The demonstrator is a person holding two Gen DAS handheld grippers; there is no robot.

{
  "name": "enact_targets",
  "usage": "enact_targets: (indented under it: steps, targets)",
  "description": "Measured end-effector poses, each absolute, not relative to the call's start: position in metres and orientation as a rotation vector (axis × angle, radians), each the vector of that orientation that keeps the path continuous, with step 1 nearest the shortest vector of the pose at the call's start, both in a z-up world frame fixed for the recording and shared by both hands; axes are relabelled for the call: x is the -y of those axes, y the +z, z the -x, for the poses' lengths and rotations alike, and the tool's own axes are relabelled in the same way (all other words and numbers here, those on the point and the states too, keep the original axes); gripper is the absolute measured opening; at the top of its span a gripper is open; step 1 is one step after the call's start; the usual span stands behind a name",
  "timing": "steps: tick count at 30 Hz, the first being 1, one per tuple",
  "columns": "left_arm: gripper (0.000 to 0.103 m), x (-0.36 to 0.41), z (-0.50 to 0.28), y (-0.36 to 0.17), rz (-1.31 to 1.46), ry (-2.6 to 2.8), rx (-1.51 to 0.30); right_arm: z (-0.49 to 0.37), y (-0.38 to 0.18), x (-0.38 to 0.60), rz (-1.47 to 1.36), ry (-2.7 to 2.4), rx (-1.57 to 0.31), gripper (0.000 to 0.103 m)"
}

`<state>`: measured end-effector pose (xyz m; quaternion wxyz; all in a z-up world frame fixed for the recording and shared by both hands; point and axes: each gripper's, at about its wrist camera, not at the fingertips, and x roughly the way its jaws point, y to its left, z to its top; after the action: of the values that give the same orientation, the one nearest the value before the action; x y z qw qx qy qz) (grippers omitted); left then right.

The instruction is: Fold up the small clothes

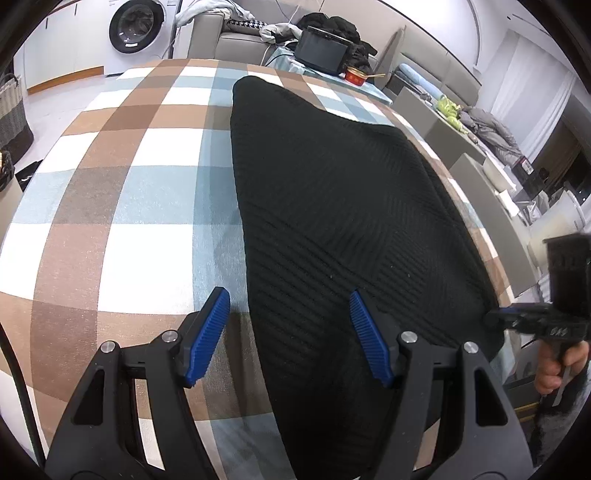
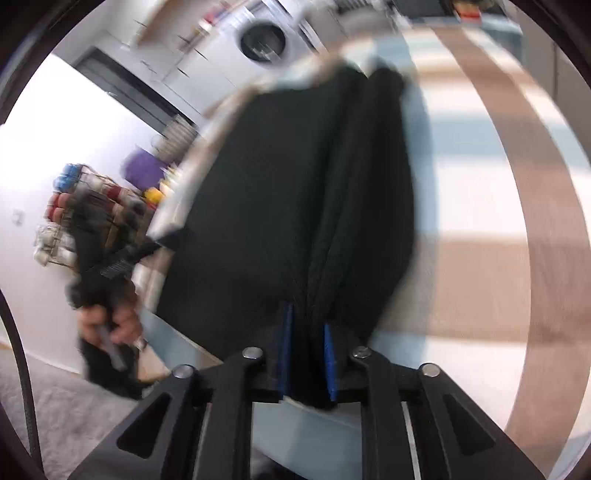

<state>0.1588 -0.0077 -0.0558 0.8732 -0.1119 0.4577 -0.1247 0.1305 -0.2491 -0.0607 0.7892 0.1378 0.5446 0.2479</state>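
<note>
A black ribbed knit garment (image 1: 332, 192) lies flat along the right half of a table under a brown, blue and white checked cloth (image 1: 140, 192). My left gripper (image 1: 290, 325) hovers open over the garment's near left edge, one blue pad (image 1: 369, 339) above the knit and the other above the cloth. My right gripper (image 2: 308, 332) is shut on a bunched fold of the black garment (image 2: 295, 192) at its near edge; this view is blurred. A hand (image 1: 554, 369) holds the right gripper (image 1: 517, 319) at the garment's near right corner. The left gripper (image 2: 118, 266) appears at the left.
At the table's far end stand a black box (image 1: 321, 50) and a red bowl (image 1: 354, 76). Grey chairs (image 1: 480, 192) line the right side. A washing machine (image 1: 136, 26) and sofa stand behind, and a wicker basket (image 1: 13, 107) on the floor at left. A rack of coloured items (image 2: 85, 206) stands by the wall.
</note>
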Motion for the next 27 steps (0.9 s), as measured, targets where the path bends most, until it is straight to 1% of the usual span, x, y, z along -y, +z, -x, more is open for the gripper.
enact_targets:
  steps: [1,3,5,9,11,15,16,17,18,20,21,23,25,27]
  targets:
    - [0.065,0.008,-0.158,-0.056,0.232,-0.26,-0.956,-0.131,-0.058,0.252,-0.316,0.538,-1.159,0.019]
    - [0.065,0.008,-0.158,-0.057,0.243,-0.271,-0.959,-0.131,-0.043,0.253,-0.273,0.52,-1.103,0.031]
    - [0.065,0.008,-0.161,-0.058,0.255,-0.281,-0.962,-0.143,-0.026,0.253,-0.236,0.487,-1.013,0.038]
    - [0.065,0.011,-0.164,-0.057,0.24,-0.276,-0.961,-0.19,-0.011,0.247,-0.214,0.435,-0.903,0.038]
    - [0.065,0.01,-0.163,-0.055,0.23,-0.272,-0.956,-0.22,-0.015,0.241,-0.228,0.45,-0.91,0.039]
    - [0.065,0.003,-0.16,-0.056,0.245,-0.24,-0.958,-0.278,-0.041,0.226,-0.236,0.434,-0.975,0.039]
    - [0.065,0.001,-0.16,-0.057,0.25,-0.238,-0.959,-0.289,-0.049,0.223,-0.237,0.41,-0.993,0.038]
    - [0.065,-0.001,-0.16,-0.058,0.256,-0.235,-0.961,-0.298,-0.054,0.22,-0.234,0.398,-1.003,0.03]
    - [0.065,-0.002,-0.161,-0.059,0.257,-0.23,-0.963,-0.307,-0.056,0.216,-0.226,0.391,-1.0,0.017]
    - [0.065,-0.004,-0.163,-0.058,0.255,-0.233,-0.963,-0.31,-0.048,0.213,-0.207,0.402,-0.968,0.009]
    - [0.065,-0.005,-0.165,-0.058,0.261,-0.237,-0.961,-0.303,-0.037,0.21,-0.18,0.423,-0.902,0.008]
    - [0.065,-0.005,-0.167,-0.058,0.267,-0.24,-0.964,-0.292,-0.024,0.202,-0.066,0.364,-0.836,0.008]
    - [0.065,-0.006,-0.171,-0.057,0.27,-0.244,-0.961,-0.294,-0.032,0.201,-0.019,0.299,-0.864,0.009]
    - [0.065,-0.005,-0.174,-0.056,0.259,-0.24,-0.958,-0.306,-0.053,0.21,-0.065,0.293,-0.975,0.013]
